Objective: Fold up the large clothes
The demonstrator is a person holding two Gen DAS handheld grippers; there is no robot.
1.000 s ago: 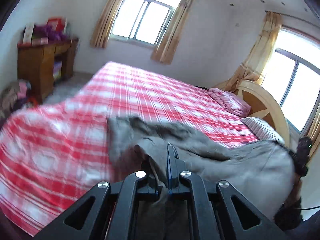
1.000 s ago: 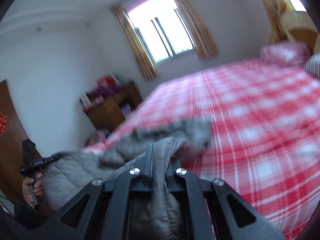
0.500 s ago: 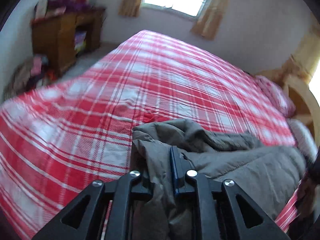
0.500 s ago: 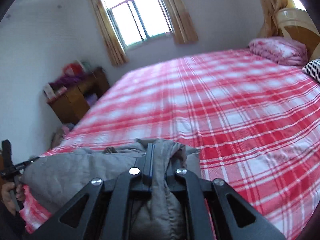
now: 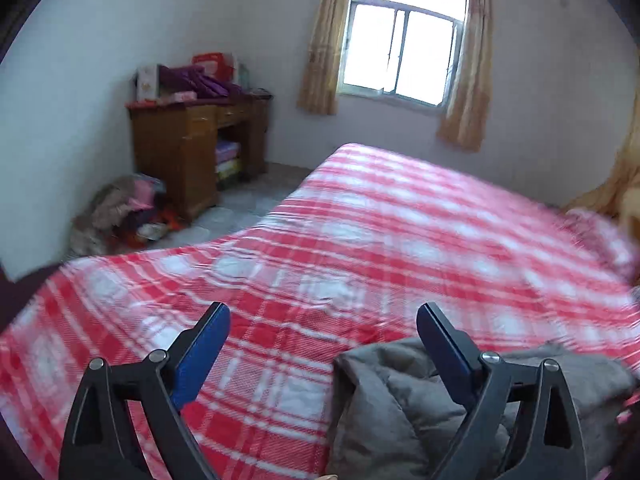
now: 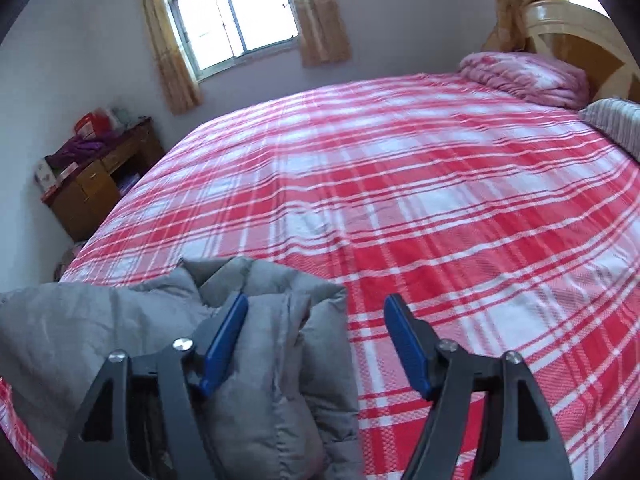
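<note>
On the plaid bed point(image 6: 400, 184), a grey padded jacket point(image 6: 260, 360) lies crumpled.

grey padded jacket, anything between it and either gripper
Nothing visible. The grey padded jacket lies on the red plaid bedspread right under both. The left gripper and right gripper are opening, their fingers apart over its folds.

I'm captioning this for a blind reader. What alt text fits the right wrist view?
The right gripper, jaws opening, hangs over a grey padded jacket lying on a red plaid bed, no pad pressing it. Behind are a curtained window and wooden desk.
</note>
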